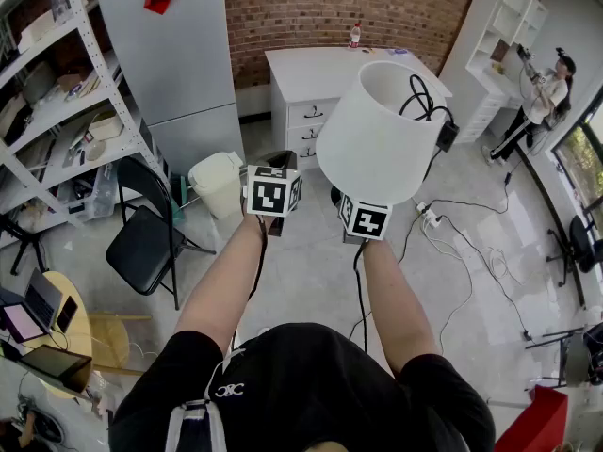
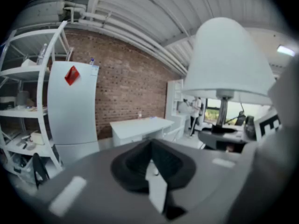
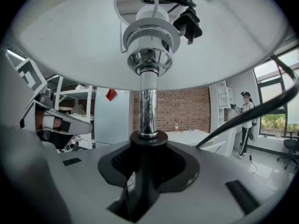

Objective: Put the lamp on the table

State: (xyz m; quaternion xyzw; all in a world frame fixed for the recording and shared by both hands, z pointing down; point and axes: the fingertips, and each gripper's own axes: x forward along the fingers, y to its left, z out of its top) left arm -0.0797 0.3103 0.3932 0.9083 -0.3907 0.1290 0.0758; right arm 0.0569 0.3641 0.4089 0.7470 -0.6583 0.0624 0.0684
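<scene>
A lamp with a white shade (image 1: 377, 130) is held up in the air, ahead of the white table (image 1: 311, 69) by the brick wall. My right gripper (image 1: 365, 217) sits under the shade, shut on the lamp's black collar below the chrome stem (image 3: 148, 101). The lamp's black cord and plug (image 3: 187, 24) are tucked inside the shade. In the right gripper view the jaws (image 3: 145, 171) clasp the lamp's base. My left gripper (image 1: 271, 194) hovers just left of the lamp, shut with nothing in it (image 2: 154, 171). The shade (image 2: 227, 59) shows at its right.
A tall grey cabinet (image 1: 174, 55) stands left of the table, with metal shelves (image 1: 57, 111) beyond. A black chair (image 1: 141, 248) and a white bin (image 1: 219, 182) stand on the floor at left. Cables (image 1: 471, 252) trail at right. A person (image 1: 542, 92) stands far right.
</scene>
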